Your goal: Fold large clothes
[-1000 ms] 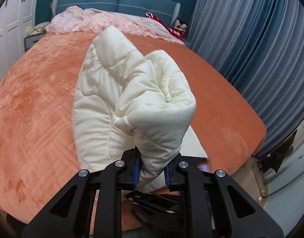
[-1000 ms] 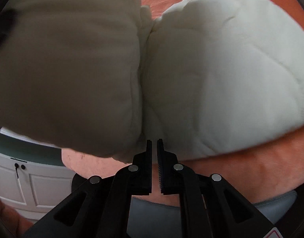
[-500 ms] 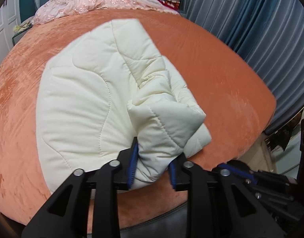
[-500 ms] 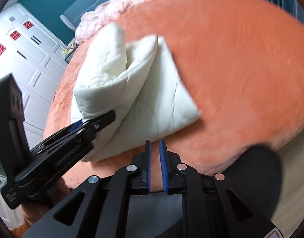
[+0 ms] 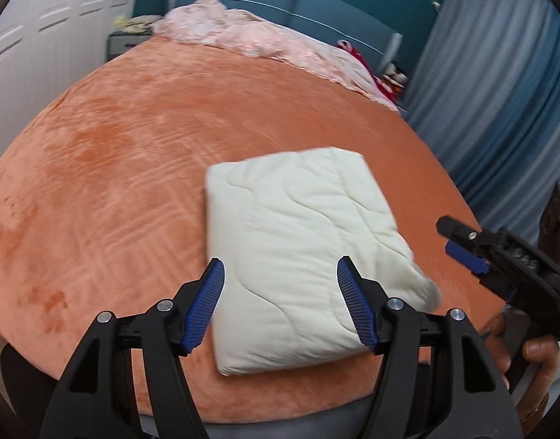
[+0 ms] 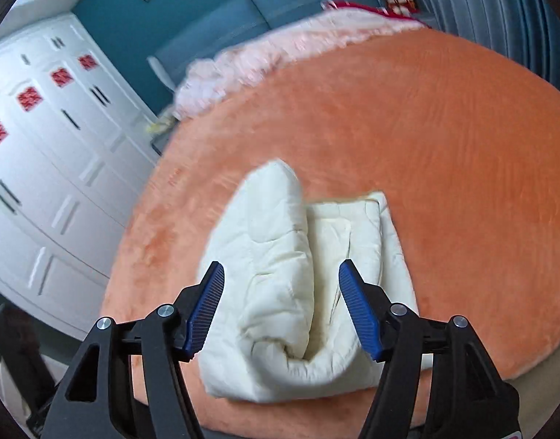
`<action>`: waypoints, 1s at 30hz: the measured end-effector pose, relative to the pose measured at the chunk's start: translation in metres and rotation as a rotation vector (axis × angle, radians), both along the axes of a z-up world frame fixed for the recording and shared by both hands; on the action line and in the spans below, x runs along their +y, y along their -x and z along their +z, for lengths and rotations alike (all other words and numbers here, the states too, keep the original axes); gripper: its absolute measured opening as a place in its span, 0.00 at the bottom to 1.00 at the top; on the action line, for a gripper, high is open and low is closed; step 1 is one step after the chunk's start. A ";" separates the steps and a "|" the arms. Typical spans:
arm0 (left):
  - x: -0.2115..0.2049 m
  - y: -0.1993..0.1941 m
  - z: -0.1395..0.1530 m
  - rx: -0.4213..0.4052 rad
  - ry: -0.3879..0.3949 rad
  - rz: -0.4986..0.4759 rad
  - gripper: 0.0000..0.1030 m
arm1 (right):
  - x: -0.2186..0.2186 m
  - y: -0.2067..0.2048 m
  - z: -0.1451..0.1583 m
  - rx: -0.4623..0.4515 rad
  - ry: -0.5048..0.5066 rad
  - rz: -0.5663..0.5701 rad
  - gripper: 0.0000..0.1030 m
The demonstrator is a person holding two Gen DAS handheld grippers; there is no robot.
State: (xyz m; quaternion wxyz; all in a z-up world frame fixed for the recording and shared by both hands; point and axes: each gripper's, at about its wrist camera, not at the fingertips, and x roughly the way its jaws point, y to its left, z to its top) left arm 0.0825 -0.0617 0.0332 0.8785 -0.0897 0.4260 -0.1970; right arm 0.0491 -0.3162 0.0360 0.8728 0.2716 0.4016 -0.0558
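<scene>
The folded cream jacket (image 5: 301, 256) lies on the orange bed (image 5: 115, 168), near its foot edge. The left gripper (image 5: 280, 307) hangs above the jacket with jaws released wide, holding nothing. The right gripper (image 6: 281, 311) is likewise spread and empty over the jacket (image 6: 298, 285), framing its rolled fold. The jacket's near edge is partly hidden behind the jaws; the pink bedding (image 5: 265, 40) beyond the jacket is blurred.
</scene>
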 end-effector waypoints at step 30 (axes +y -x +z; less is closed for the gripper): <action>-0.124 -0.034 -0.066 0.080 -0.240 -0.152 0.58 | -0.056 0.041 -0.101 0.161 0.074 -0.098 0.00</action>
